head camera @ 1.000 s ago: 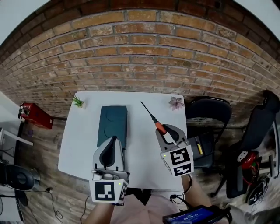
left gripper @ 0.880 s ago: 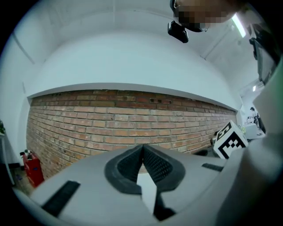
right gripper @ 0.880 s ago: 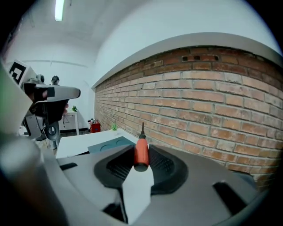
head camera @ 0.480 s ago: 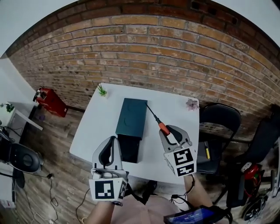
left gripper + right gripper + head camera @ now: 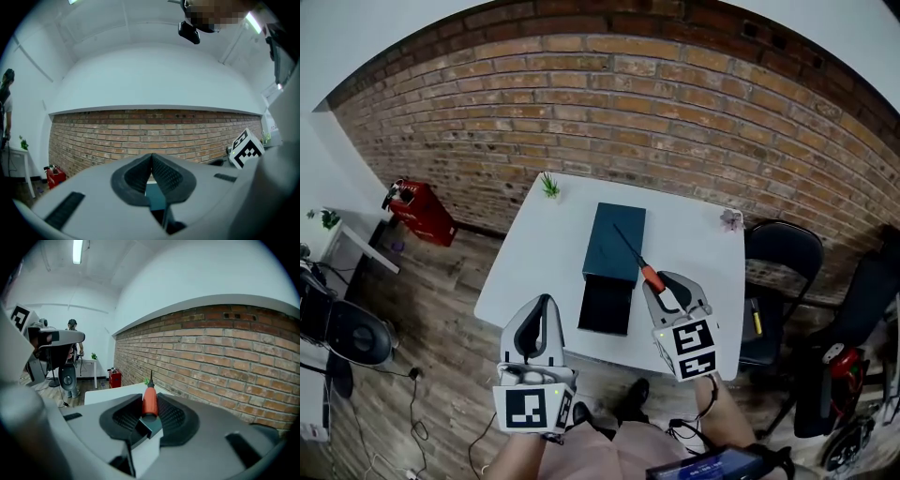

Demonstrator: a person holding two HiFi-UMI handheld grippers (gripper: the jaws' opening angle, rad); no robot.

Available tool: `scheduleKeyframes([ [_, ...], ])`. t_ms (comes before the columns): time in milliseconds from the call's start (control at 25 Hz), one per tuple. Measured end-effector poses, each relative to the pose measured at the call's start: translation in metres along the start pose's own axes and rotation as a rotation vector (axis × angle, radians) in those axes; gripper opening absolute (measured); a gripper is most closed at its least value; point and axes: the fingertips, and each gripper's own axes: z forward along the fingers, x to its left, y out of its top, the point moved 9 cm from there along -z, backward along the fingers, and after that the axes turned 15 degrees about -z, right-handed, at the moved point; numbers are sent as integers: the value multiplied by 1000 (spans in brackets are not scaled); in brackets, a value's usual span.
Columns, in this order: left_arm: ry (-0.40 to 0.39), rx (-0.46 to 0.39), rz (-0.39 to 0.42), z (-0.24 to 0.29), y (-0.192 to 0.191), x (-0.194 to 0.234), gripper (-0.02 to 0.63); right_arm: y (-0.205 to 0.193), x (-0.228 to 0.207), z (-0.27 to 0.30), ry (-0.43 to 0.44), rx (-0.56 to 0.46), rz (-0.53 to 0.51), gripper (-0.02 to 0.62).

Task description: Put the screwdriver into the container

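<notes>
A dark teal box, the container (image 5: 615,242), lies on the white table (image 5: 534,272), and its near part (image 5: 607,305) looks black. The screwdriver (image 5: 651,276) has an orange handle and a thin black shaft that slants up-left over the container's right edge. My right gripper (image 5: 667,289) is shut on the handle, just right of the container. In the right gripper view the orange handle (image 5: 150,401) sits clamped between the pads of my right gripper (image 5: 150,405). My left gripper (image 5: 540,323) hovers at the table's near left edge, shut and empty, and in its own view the left gripper (image 5: 151,158) shows the container (image 5: 154,200) behind its tips.
A small green plant (image 5: 549,185) stands at the table's far left corner and a pale flower (image 5: 731,219) at the far right. A black chair (image 5: 778,253) stands right of the table. A red box (image 5: 417,211) sits on the floor by the brick wall.
The head view has pulled back and swung, so the table sits further right and smaller. The screwdriver's shaft, earlier right of the container, now crosses over its right edge. Both grips are unchanged.
</notes>
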Motion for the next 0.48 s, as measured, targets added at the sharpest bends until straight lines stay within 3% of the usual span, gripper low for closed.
scheduleKeyframes([
  [480, -56, 26, -11, -49, 5, 41, 12, -9, 74, -16, -22, 89, 38, 104],
])
